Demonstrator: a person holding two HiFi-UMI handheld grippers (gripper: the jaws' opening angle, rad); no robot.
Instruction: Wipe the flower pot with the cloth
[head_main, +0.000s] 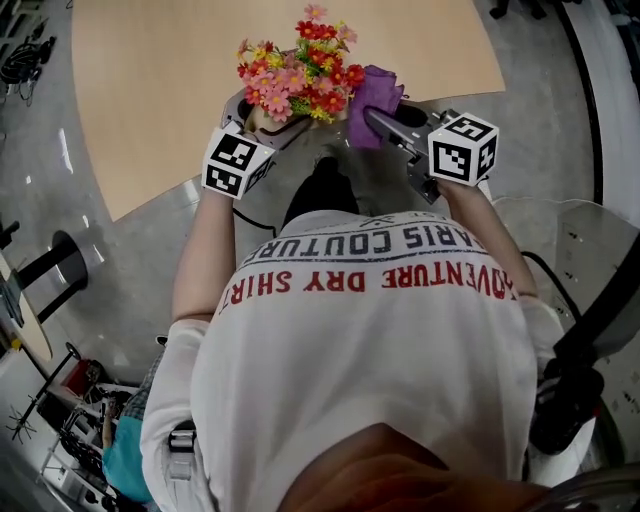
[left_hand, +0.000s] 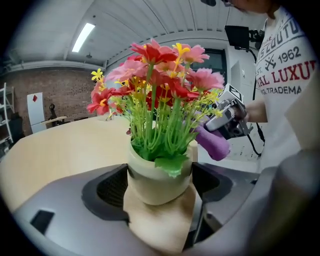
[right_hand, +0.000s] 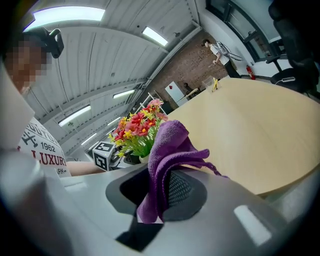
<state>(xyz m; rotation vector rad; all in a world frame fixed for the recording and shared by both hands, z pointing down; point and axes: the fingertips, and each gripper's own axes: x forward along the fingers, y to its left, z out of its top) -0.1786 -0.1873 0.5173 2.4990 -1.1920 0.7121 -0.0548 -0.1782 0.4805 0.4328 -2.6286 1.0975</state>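
Big hall-type room here: a ribbed arched ceiling (right_hand: 100, 55) with strip lights, a brick wall (left_hand: 55, 95) at the far end, and a pale wooden surface (head_main: 200, 90) with a rounded edge sitting over grey floor. The person is standing right at the near edge of that surface and holding both tools out in front.

The left gripper (left_hand: 161, 190) is clamping the cream flower pot (left_hand: 155, 175). Its two jaws are pressing on the pot's left and right sides, so the pot is up in the air, not resting on the surface. It's sitting upright, with the fake red, pink and yellow flowers (left_hand: 155, 75) sticking up above the jaws.

The right gripper (right_hand: 160, 192) is pinching a purple cloth (right_hand: 167, 145), which is bunching up above the jaws with a tail hanging down below them.

The bit that matters: the cloth is sitting just to the right of the pot, roughly level with its rim and the lower stems. From the left gripper view it's looking very near, but I can't tell if it's actually touching the leaves. Seen from the right gripper, the pot is lying to the left and a bit farther out.

My guess is that no wiping is happening yet. The cloth is probably needing to come leftward and a little lower, onto the bare pot wall under the flowers. The left jaws are covering two sides of the pot, so only the free faces are looking reachable.
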